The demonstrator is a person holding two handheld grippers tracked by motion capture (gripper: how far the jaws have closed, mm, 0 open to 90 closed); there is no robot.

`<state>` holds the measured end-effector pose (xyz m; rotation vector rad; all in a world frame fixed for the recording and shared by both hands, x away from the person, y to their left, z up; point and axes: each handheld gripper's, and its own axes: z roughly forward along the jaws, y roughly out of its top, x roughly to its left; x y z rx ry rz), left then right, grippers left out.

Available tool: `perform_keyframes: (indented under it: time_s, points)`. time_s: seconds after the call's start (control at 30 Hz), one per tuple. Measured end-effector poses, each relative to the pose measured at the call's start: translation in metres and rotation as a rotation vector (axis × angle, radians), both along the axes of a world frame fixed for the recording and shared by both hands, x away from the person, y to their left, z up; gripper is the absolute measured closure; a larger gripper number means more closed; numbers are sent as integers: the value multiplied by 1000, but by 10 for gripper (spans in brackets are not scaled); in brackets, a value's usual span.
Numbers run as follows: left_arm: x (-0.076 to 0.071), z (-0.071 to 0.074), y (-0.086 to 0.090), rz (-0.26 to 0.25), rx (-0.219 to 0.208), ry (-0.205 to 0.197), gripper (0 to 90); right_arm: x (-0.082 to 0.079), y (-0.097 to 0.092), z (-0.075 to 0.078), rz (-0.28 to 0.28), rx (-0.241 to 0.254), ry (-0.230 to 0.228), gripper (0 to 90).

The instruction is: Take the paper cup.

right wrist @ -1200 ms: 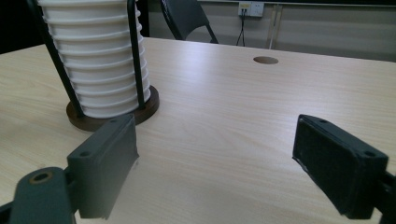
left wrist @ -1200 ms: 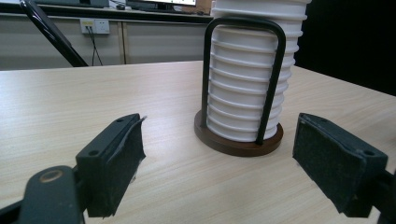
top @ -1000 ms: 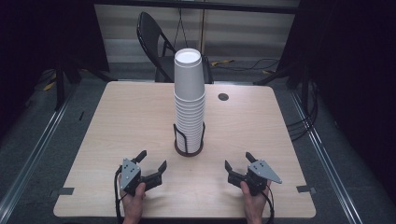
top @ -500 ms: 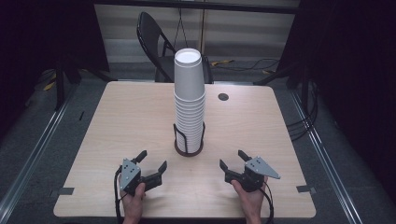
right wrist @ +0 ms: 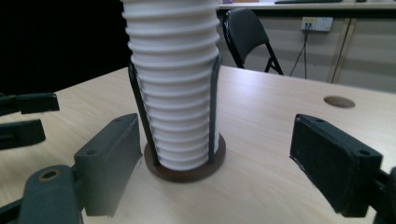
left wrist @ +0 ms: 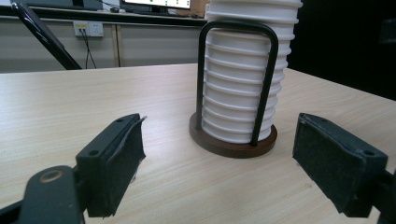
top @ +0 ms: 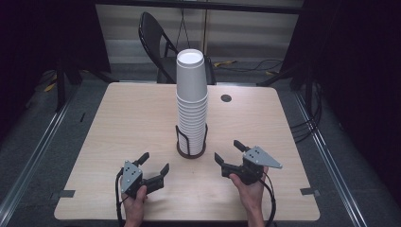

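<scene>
Since a second ago the right gripper [top: 230, 156] has slid inward and a little forward toward the cup stack, while the left gripper [top: 153, 162] has hardly moved. Both sit low over the near part of the table [top: 118, 123], each held from below by a hand, jaws spread wide and empty. In the right gripper view the pads [right wrist: 112, 163] frame the foot of the stack of white paper cups [top: 191, 101]; the left gripper view shows the same stack just ahead and right of centre between its open jaws. The cups stand nested upside down and upright inside a black wire holder [top: 191, 141] on a round dark base, at the middle of the table. Nothing has been taken off yet, as far as I can judge: no loose cup lies anywhere on the table. Closing in, gripping a cup and lifting it free all remain.
</scene>
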<state>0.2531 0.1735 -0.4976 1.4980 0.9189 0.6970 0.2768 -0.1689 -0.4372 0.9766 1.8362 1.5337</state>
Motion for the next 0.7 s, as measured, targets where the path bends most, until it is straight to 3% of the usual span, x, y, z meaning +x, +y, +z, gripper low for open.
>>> perform_keyframes:
  time_s: [0.47,0.7]
  points:
    - [0,0,0,-2,-2,0,162,10,12,32,80,63,-40,155]
    - [0,0,0,-2,-2,-1,162,15,16,48,115,72,-47,145]
